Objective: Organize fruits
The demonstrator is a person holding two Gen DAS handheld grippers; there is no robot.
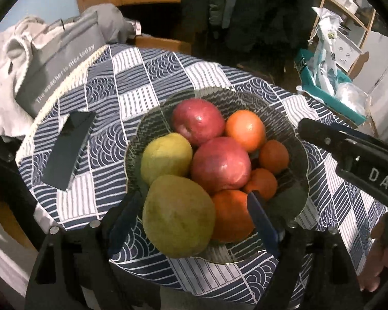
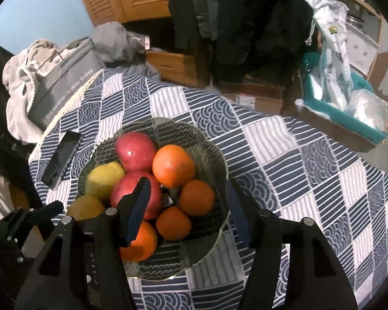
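A clear glass bowl (image 1: 219,89) on the blue-and-white patterned cloth holds two red apples (image 1: 221,164), two yellow-green pears and several oranges (image 1: 245,129). My left gripper (image 1: 194,211) hangs open over the bowl's near side. The bigger pear (image 1: 178,214) and an orange (image 1: 232,214) lie between its fingers, with a gap to the right pad. My right gripper (image 2: 188,209) is open above the same bowl (image 2: 214,152). Two small oranges (image 2: 173,222) lie below the gap between its fingers, and neither pad touches them. Its left finger covers part of an apple (image 2: 124,188).
A dark phone (image 1: 67,149) lies on the cloth left of the bowl. A grey bag (image 1: 62,59) and crumpled clothes sit at the table's far left edge. A teal box (image 1: 331,82) with plastic bags stands beyond the right edge. Bare patterned cloth (image 2: 310,180) spreads right of the bowl.
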